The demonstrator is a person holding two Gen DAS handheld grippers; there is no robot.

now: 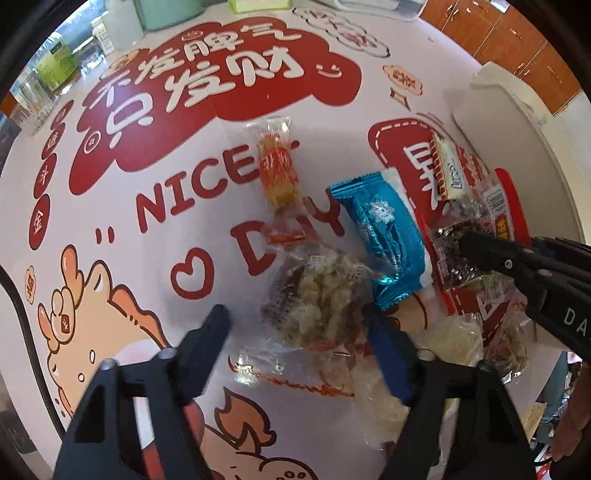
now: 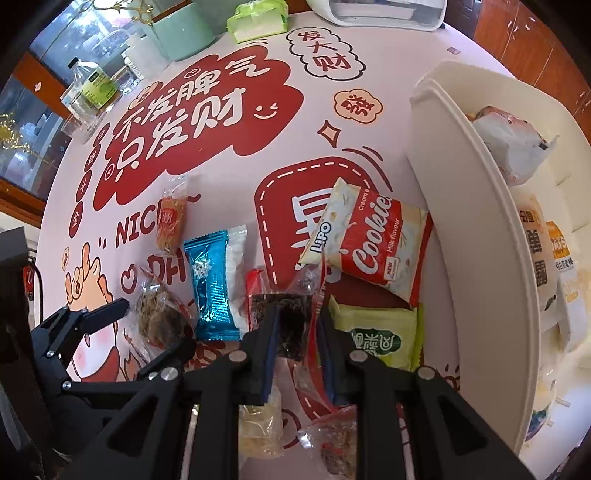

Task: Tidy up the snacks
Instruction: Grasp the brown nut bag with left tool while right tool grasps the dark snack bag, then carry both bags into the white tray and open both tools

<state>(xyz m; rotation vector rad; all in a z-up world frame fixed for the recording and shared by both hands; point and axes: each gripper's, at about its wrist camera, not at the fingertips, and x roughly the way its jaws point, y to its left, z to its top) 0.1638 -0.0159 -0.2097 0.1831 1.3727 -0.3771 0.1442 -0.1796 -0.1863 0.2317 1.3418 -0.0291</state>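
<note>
My left gripper [image 1: 297, 323] points down over a clear-wrapped brown and white snack [image 1: 317, 295]. Its fingers stand on either side of the snack and do not squeeze it. My right gripper [image 2: 297, 328] is shut on a clear packet of dark snack [image 2: 290, 314], also seen in the left wrist view as the dark packet [image 1: 454, 254]. Loose on the printed tablecloth lie a blue packet [image 2: 210, 288], an orange-red packet [image 2: 171, 218], a red and white cookie packet [image 2: 373, 243] and a green packet [image 2: 376, 339]. A white bin [image 2: 443, 184] at the right holds several snacks.
Along the table's far edge stand a bottle with a green label [image 2: 92, 88], a mint container [image 2: 184, 33], a green tissue pack [image 2: 258, 18] and a white appliance [image 2: 380, 14]. More clear-wrapped snacks [image 2: 258, 424] lie under my right gripper. Wooden cabinets rise beyond the bin.
</note>
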